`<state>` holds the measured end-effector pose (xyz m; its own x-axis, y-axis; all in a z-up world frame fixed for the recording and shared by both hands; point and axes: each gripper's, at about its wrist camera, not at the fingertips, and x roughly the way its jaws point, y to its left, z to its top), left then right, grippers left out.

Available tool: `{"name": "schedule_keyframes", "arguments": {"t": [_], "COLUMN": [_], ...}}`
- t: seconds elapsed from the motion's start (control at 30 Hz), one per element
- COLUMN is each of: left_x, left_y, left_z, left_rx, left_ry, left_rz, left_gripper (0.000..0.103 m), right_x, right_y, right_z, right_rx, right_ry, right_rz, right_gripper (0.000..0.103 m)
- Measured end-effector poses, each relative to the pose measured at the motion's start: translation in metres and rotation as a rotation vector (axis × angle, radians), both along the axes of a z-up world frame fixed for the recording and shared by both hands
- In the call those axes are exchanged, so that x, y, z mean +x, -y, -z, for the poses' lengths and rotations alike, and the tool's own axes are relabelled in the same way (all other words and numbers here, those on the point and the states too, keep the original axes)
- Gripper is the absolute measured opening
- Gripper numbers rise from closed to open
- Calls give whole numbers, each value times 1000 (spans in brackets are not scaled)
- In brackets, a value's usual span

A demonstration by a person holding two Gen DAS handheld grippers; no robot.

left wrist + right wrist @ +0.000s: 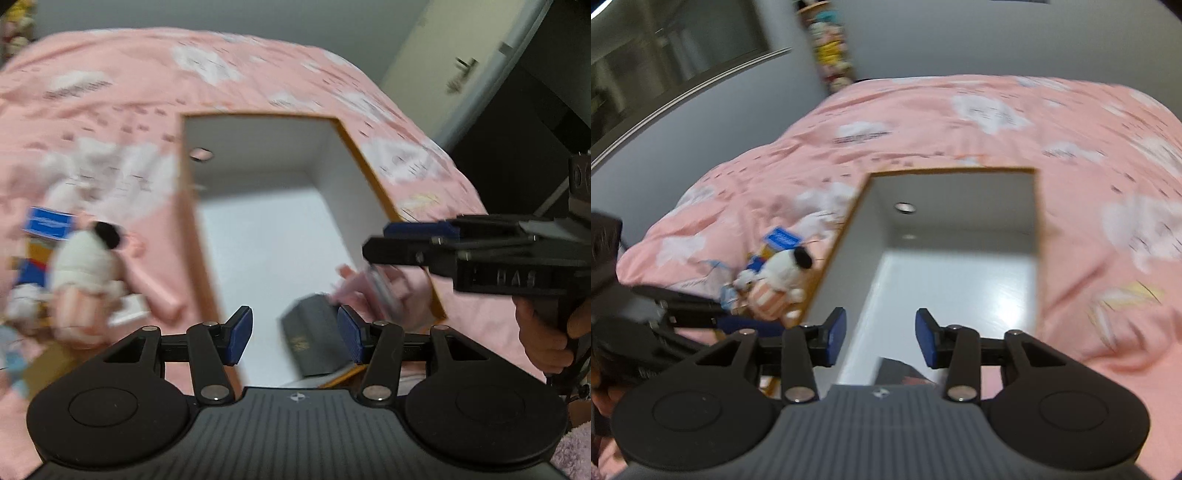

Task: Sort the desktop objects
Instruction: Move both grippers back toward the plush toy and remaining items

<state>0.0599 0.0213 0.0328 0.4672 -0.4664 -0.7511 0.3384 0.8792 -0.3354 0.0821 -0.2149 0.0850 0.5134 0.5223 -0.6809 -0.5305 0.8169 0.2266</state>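
Observation:
An open box (pixel 258 117) (pixel 953 170) with white inner walls and an orange rim lies on the pink bedspread. A dark grey case (pixel 314 338) (pixel 895 371) rests in its near corner, with a blurred pink item (pixel 369 286) beside it. My left gripper (pixel 295 334) hovers open over the box's near end, nothing between its blue pads. My right gripper (pixel 881 338) is open and empty too, above the same end. From the left wrist view the right gripper (pixel 376 240) reaches in over the box's right wall, above the pink item. The left gripper (pixel 746 325) shows at the lower left of the right wrist view.
Left of the box lies a pile of small things: a white plush toy (pixel 85 273) (pixel 779 273) with a black ear, a blue card (pixel 48 223) (pixel 781 238), and a pink tube (pixel 159 295). A person's hand (pixel 543 332) holds the right gripper's handle. A door (pixel 461 55) stands behind the bed.

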Motion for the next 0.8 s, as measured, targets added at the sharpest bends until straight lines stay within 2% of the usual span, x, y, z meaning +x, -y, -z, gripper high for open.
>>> {"name": "schedule_keyframes", "arguments": {"t": [0.23, 0.4, 0.47, 0.6, 0.7, 0.8], "left_x": [-18, -17, -13, 0, 12, 25], "left_y": [-68, -98, -109, -131, -143, -152], "left_z": [-19, -22, -23, -24, -19, -9], "left_rx": [129, 237, 264, 262, 272, 315], "left_ry": [57, 58, 46, 24, 4, -14], "left_rz": [-209, -278, -291, -295, -287, -266], "left_gripper": [60, 60, 60, 60, 60, 60], "right_x": [4, 15, 23, 38, 52, 66], "right_y": [-51, -86, -102, -141, -171, -191], "right_z": [0, -1, -1, 7, 24, 44], "right_rx": [-7, 7, 13, -4, -29, -20], "right_ry": [9, -1, -47, -143, -230, -339], "right_rz": [-166, -246, -269, -286, -268, -238], "right_gripper": [53, 53, 53, 53, 53, 53]}}
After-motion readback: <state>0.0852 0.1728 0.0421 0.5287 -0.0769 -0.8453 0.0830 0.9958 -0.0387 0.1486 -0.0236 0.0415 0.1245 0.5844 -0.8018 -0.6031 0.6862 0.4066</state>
